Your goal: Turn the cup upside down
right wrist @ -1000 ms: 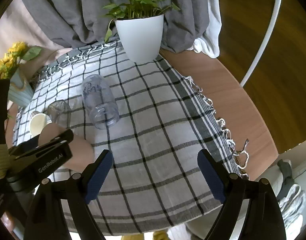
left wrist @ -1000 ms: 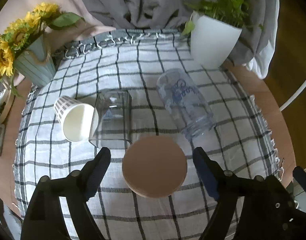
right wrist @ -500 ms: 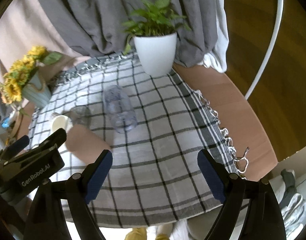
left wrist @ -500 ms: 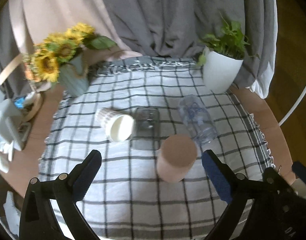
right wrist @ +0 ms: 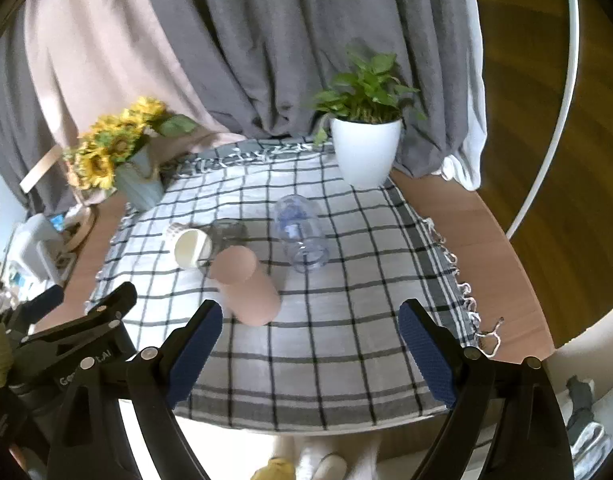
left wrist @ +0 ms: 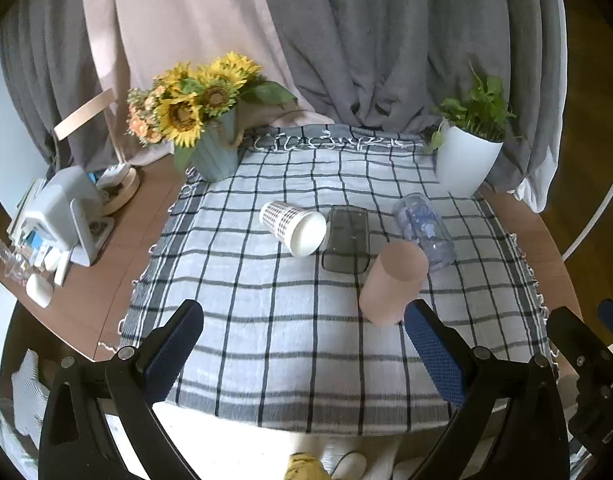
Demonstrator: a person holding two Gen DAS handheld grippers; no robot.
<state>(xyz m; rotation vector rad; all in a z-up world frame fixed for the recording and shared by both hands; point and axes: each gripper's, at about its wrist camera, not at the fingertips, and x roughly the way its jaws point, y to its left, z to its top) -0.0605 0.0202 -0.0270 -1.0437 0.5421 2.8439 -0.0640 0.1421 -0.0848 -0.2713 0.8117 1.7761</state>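
Pink cup (left wrist: 394,282) stands inverted just ahead-right of left claw (left wrist: 302,354); both claws apart, empty; right claw (right wrist: 310,350) likewise near.

Matt pink cup (left wrist: 394,288), prob. plastic. Checked tablecloth (left wrist: 266,320) is woven cloth w/ fringed edge. Smooth wood is seen on the tabletop (right wrist: 486,248). Clear glossy plastic: bottle (left wrist: 424,230) & smoky tumbler (left wrist: 346,240). Paper cup (left wrist: 292,226) (matt). Glossy white pot (right wrist: 366,152).
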